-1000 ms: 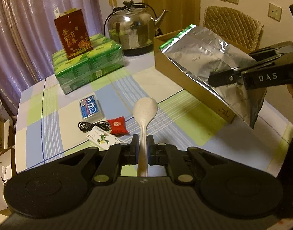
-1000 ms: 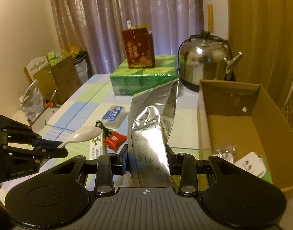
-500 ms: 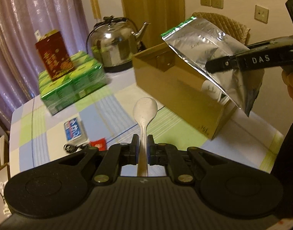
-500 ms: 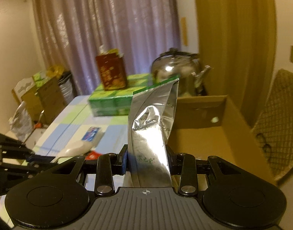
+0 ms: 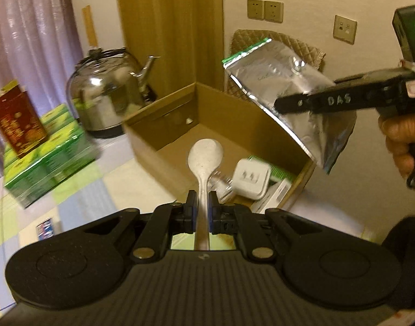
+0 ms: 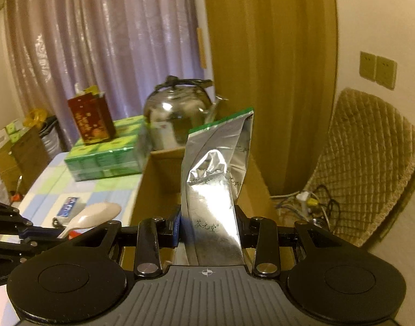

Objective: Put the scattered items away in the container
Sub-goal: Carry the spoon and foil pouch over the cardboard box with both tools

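Cardboard box [image 5: 164, 125]: one, open-topped, standing at the table's far right edge just beside the kettle; a white charger [image 5: 252, 178] and some green-and-white packets already lie inside.
Spoon [image 5: 205, 154]: one, pale, its handle pinched between the closed jaws of the left gripper [image 5: 202, 203]; the bowl hangs over the box's near wall.
Foil pouch [image 5: 286, 87]: one, silver with a green top strip, clamped at its lower end by the right gripper [image 6: 207, 225], held tilted in the air above the box's right side.
Person's hand [image 5: 400, 141]: one in view, wrapped around the right gripper's handle.
Left on the table [image 6: 44, 190]: one small blue packet [image 6: 68, 206] and one red sachet [image 6: 72, 234], partly hidden, near the front edge.
Background items: one steel kettle [image 5: 106, 95]; one stack of green cartons [image 6: 106, 152] with one red box [image 6: 91, 119] on top, at the far edge.
Change: a second ago the spoon hung over bare tablecloth, well short of the box, and the pouch lay across the box's near rim; both have since swung right, spoon now over the opening, pouch lifted higher.
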Available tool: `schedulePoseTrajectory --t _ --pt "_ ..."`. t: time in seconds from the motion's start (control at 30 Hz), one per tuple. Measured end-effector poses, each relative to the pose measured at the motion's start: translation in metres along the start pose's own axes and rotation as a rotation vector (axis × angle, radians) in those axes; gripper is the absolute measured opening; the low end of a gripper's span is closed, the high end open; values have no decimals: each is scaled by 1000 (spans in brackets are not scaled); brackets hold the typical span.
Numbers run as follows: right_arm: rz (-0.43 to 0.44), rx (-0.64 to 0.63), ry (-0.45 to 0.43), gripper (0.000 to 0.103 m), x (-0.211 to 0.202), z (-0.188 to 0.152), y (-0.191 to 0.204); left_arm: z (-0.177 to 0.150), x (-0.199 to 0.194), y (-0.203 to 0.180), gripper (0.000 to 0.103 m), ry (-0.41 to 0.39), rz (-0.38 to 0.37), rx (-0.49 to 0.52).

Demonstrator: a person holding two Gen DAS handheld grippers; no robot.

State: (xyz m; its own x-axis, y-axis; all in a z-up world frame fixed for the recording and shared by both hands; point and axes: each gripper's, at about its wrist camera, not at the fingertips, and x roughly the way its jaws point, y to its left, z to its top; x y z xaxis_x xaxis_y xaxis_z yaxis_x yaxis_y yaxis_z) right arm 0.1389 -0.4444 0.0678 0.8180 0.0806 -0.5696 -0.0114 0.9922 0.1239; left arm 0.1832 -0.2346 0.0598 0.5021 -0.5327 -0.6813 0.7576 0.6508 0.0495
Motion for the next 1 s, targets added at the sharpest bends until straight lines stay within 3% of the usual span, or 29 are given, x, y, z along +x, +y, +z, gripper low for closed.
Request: schedulePoseTrajectory --t 0.43,0.73,1.0 --pt "6 34 35 34 50 5 -45 42 96 -16 5 43 -48 -53" --pt "21 61 75 34 84 0 -59 39 148 -4 5 102 -29 -85" --pt "19 62 101 34 100 -7 -62 30 160 0 6 108 -34 -96"
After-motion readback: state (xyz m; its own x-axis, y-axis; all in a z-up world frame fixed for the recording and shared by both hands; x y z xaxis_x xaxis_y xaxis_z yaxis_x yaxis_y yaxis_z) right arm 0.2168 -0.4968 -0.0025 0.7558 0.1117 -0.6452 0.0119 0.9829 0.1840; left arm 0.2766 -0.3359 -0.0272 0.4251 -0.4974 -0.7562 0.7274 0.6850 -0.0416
